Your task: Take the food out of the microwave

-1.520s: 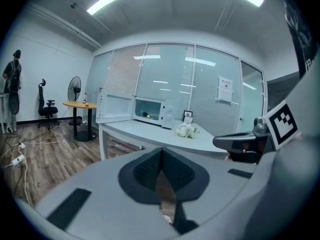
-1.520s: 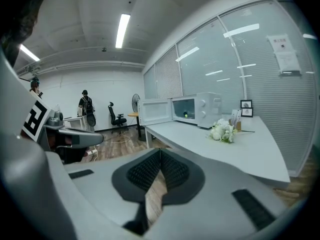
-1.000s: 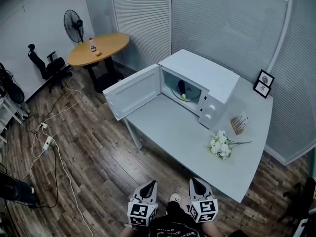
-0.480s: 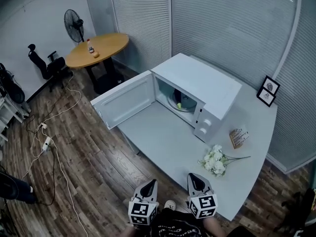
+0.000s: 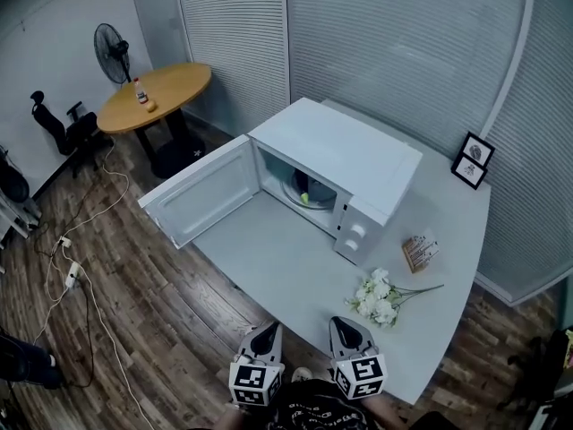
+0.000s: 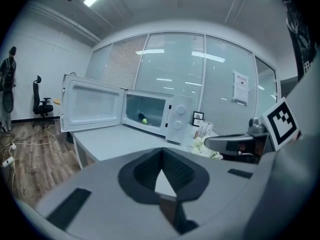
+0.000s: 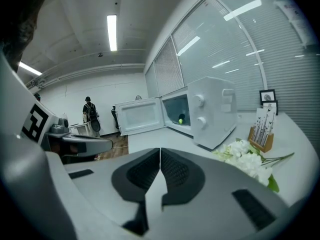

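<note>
Microwave (image 5: pixel 333 161) on table (image 5: pixel 269 260), door open — food (image 5: pixel 303 197) sits inside. Left gripper (image 5: pixel 267 333) and right gripper (image 5: pixel 346 328) both pinched closed, empty — well apart from the microwave.

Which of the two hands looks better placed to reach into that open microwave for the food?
Probably the left gripper: it looks more squarely into the open microwave at the food. The right gripper faces the control side. Both are shut.
</note>
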Demonstrator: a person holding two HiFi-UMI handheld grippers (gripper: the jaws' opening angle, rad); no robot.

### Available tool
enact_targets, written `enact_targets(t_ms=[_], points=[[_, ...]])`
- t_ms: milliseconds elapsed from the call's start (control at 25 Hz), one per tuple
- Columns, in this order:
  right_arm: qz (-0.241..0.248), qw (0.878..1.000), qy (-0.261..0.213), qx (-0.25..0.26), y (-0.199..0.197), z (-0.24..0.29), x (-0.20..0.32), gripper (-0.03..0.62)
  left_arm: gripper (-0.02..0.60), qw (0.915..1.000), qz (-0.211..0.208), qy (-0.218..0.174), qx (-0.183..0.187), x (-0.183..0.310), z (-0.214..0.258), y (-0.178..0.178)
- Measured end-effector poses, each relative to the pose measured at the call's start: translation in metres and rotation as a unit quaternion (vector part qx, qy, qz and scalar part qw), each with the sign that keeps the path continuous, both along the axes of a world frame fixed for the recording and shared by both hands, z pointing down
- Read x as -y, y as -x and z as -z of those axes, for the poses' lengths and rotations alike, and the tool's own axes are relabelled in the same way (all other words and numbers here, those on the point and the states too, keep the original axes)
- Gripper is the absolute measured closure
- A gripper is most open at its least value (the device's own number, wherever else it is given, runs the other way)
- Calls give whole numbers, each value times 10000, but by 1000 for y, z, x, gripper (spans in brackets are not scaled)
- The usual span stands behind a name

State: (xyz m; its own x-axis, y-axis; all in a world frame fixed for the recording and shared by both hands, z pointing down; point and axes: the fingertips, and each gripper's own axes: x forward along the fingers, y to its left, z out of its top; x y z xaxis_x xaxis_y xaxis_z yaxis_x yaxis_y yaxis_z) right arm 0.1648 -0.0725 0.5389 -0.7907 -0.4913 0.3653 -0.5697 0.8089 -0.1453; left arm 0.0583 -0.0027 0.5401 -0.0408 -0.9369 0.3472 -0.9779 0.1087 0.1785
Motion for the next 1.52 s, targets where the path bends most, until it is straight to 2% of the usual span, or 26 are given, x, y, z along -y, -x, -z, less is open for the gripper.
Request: enact_targets(t_ms=[280, 960, 1520], points=[[-368, 9993, 1, -19, 20, 0, 29, 589, 574, 9994, -321, -77, 37, 39, 2, 26], [-1041, 9945, 40, -142, 112, -1, 99, 589, 574, 9973, -725, -81, 105, 127, -1, 141], [-1645, 9863, -7, -124, 165, 1, 139, 586, 574, 9888, -1466, -200, 194, 164, 4, 189]])
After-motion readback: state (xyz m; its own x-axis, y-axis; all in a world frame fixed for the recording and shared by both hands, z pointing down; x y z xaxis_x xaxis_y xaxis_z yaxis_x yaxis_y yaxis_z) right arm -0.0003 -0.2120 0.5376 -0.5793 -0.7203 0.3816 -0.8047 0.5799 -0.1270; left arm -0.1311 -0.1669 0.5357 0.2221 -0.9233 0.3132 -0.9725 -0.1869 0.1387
